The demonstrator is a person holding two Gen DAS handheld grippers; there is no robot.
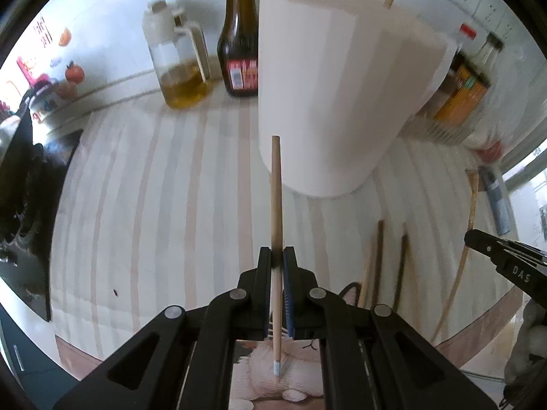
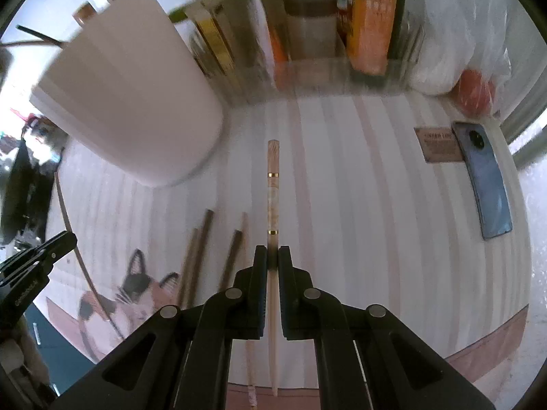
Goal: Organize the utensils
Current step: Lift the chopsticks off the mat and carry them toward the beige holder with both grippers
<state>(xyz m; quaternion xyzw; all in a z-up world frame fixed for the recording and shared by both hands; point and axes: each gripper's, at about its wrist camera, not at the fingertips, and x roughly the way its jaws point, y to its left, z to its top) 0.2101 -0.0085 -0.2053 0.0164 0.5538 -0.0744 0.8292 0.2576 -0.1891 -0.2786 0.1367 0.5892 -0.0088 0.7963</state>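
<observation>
My left gripper [image 1: 277, 256] is shut on a plain wooden chopstick [image 1: 277, 198] that points up toward a tall white utensil holder [image 1: 328, 95] with several sticks rising from its top. My right gripper [image 2: 272, 256] is shut on a pale chopstick with gold bands [image 2: 272, 188], held above the striped mat [image 2: 359, 205]. The white holder [image 2: 130, 102] stands to its upper left. Several brown chopsticks [image 2: 198, 253] lie on the mat below, also seen as loose chopsticks [image 1: 376, 259] from the left. Each gripper shows at the edge of the other's view: right gripper [image 1: 506, 259], left gripper [image 2: 37, 256].
An oil jug [image 1: 177, 65] and a dark sauce bottle [image 1: 239, 41] stand behind the holder. A black stove [image 1: 30, 184] is at left. Boxes and bottles in a rack [image 2: 369, 20], a plastic bag [image 2: 458, 41] and a blue phone [image 2: 485, 177] crowd the right side.
</observation>
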